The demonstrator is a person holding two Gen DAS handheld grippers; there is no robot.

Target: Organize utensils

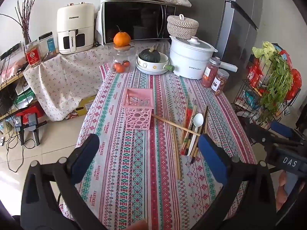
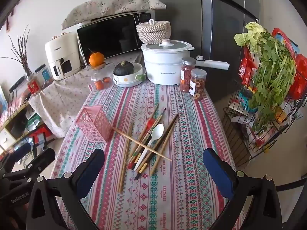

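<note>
A pink openwork utensil holder [image 1: 138, 109] [image 2: 94, 123] stands upright and empty on the patterned tablecloth. To its right lies a loose pile of chopsticks [image 1: 190, 132] [image 2: 147, 143] with a white plastic spoon [image 1: 196, 126] [image 2: 153, 136] among them. One bamboo chopstick [image 1: 174, 124] lies across the pile, its end next to the holder. A pair of chopsticks [image 1: 176, 147] lies left of the pile. My left gripper [image 1: 148, 140] is open and empty, above the table in front of the holder. My right gripper [image 2: 153, 155] is open and empty, in front of the pile.
At the table's far end stand a white electric pot [image 2: 165, 65], two snack jars [image 2: 192, 80], a bowl with a dark squash [image 2: 127, 74] and a glass jar of tangerines [image 2: 100, 78]. A wire rack with greens [image 2: 268, 88] stands right of the table. Floor lies to the left.
</note>
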